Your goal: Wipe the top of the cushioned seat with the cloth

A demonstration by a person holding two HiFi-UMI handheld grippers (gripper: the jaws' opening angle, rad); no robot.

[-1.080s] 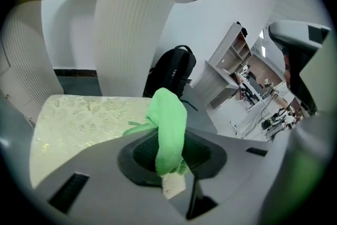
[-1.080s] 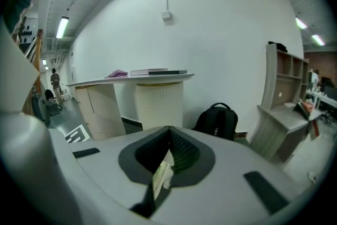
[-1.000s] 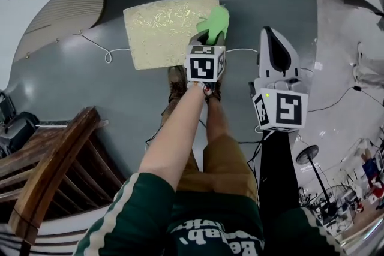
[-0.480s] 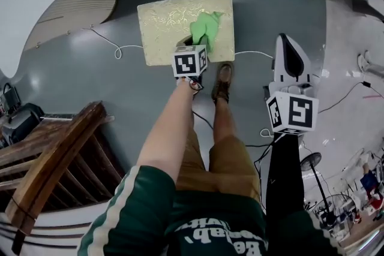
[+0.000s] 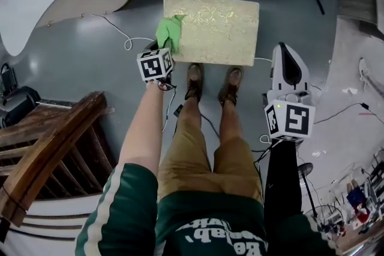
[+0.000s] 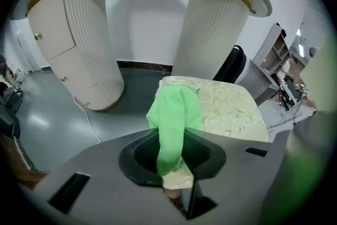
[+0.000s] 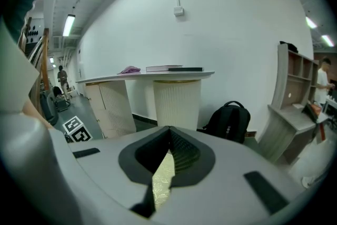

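The left gripper (image 5: 162, 46) has its jaws pinched on a bunched fold of the green cloth (image 5: 170, 33), seemingly soft, light and limp, at the seat's (image 5: 219, 30) left edge; the right gripper (image 5: 286, 54), right of the seat, is closed and empty.

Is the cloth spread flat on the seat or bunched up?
Bunched. The cloth trails crumpled from the left tool's shut jaws at the cushioned seat's left edge.
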